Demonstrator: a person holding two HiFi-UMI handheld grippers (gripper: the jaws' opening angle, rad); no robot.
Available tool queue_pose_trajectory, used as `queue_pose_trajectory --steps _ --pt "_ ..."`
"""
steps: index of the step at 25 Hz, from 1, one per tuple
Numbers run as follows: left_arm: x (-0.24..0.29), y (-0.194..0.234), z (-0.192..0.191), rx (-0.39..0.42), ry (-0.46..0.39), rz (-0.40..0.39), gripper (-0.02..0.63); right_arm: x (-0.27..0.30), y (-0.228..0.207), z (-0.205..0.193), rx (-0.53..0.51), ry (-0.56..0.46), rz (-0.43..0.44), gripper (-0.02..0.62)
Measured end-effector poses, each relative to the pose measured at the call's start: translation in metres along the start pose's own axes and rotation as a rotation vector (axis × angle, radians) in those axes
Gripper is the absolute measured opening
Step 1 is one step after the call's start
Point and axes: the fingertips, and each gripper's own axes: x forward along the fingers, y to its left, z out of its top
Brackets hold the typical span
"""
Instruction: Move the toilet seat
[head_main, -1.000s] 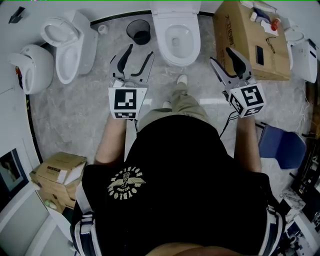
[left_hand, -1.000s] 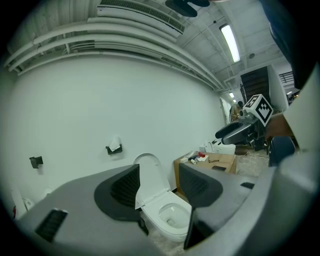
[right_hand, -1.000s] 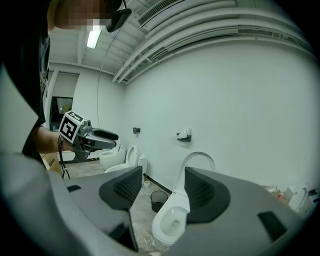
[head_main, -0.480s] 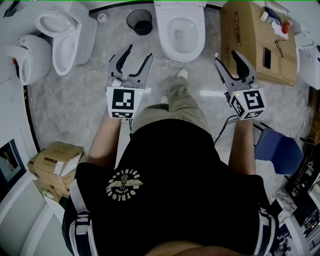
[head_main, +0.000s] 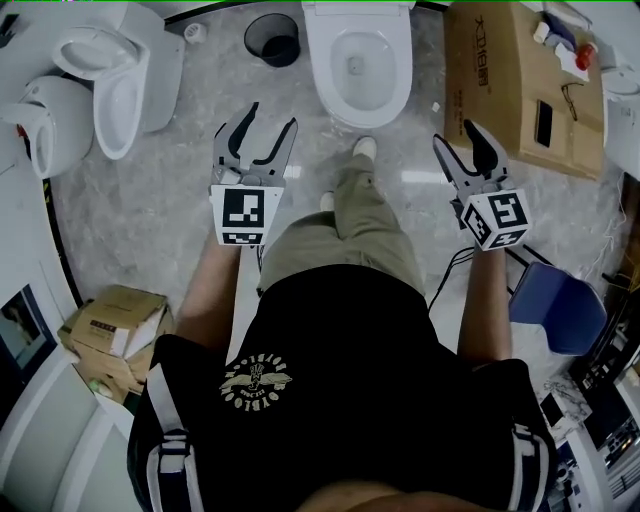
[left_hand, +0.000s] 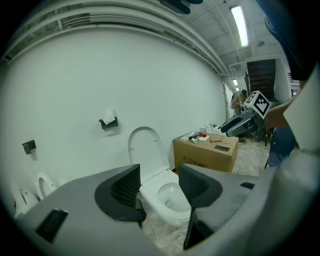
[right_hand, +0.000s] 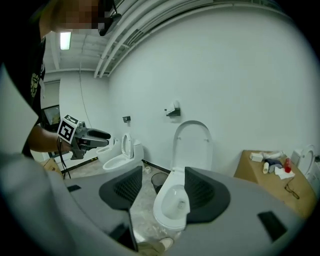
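Note:
A white toilet (head_main: 357, 62) stands against the far wall, bowl uncovered. Its seat and lid (right_hand: 192, 145) stand upright against the wall, also visible in the left gripper view as the raised seat (left_hand: 145, 150). My left gripper (head_main: 256, 127) hovers open, short of the bowl and to its left, holding nothing. My right gripper (head_main: 466, 142) is open too, to the right of the bowl and beside the cardboard box. Both are well clear of the toilet. The person's shoe (head_main: 364, 151) points at the bowl's front.
A large cardboard box (head_main: 510, 80) with small items on top sits right of the toilet. A black bin (head_main: 273, 42) stands left of it. Two more white toilets (head_main: 110, 80) stand at the left. Smaller boxes (head_main: 115, 335) lie lower left; a blue chair (head_main: 558, 305) is at the right.
The view has shifted closer to the toilet. Both grippers stayed open and sit a little lower in the head view, still held out toward the bowl.

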Motion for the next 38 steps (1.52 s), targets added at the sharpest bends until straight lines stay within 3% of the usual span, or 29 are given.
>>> queue_pose_trajectory --steps 6,23,38 --pt "0.046 -0.01 -0.032 -0.001 0.031 -0.021 0.255 0.033 -0.022 -0.043 0.013 0.056 0.02 0.256" --pt "0.17 -0.033 -0.17 -0.034 0.168 -0.081 0.255 0.135 -0.082 -0.161 0.036 0.195 0.056 0.256" --pt "0.219 -0.068 -0.299 -0.041 0.319 -0.165 0.255 0.197 -0.092 -0.27 0.0 0.333 0.147 0.256"
